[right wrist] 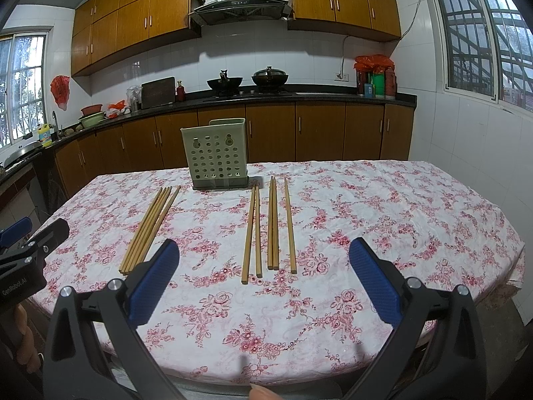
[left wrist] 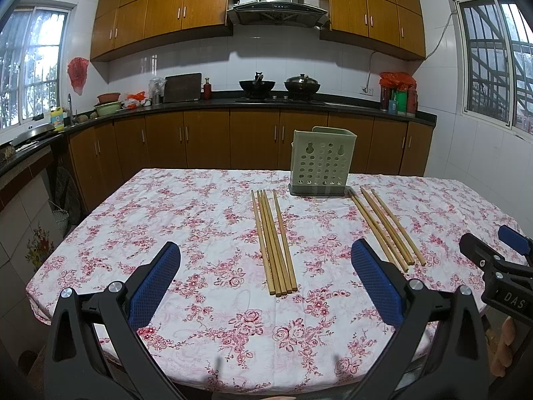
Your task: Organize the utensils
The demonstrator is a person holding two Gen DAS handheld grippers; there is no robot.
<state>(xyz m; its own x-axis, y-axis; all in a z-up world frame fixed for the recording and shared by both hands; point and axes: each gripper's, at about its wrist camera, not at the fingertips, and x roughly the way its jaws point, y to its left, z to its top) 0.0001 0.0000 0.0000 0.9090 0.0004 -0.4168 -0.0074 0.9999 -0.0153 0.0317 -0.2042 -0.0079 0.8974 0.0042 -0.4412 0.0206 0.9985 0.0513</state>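
Note:
A pale green perforated utensil holder (left wrist: 321,166) (right wrist: 218,156) stands upright at the table's far side. One bundle of several wooden chopsticks (left wrist: 274,243) (right wrist: 150,228) lies left of it. A second group of several chopsticks (left wrist: 386,226) (right wrist: 271,226) lies to its right, spread a little. My left gripper (left wrist: 265,260) is open and empty, hovering above the near edge in line with the left bundle. My right gripper (right wrist: 263,256) is open and empty, hovering above the near ends of the right group. Each gripper shows at the edge of the other's view (left wrist: 493,253) (right wrist: 31,233).
The table (left wrist: 166,220) (right wrist: 399,216) wears a white cloth with pink flowers. Behind it run brown kitchen cabinets and a dark counter (left wrist: 266,103) with two woks (right wrist: 246,81), bowls and bottles. Windows are on both side walls.

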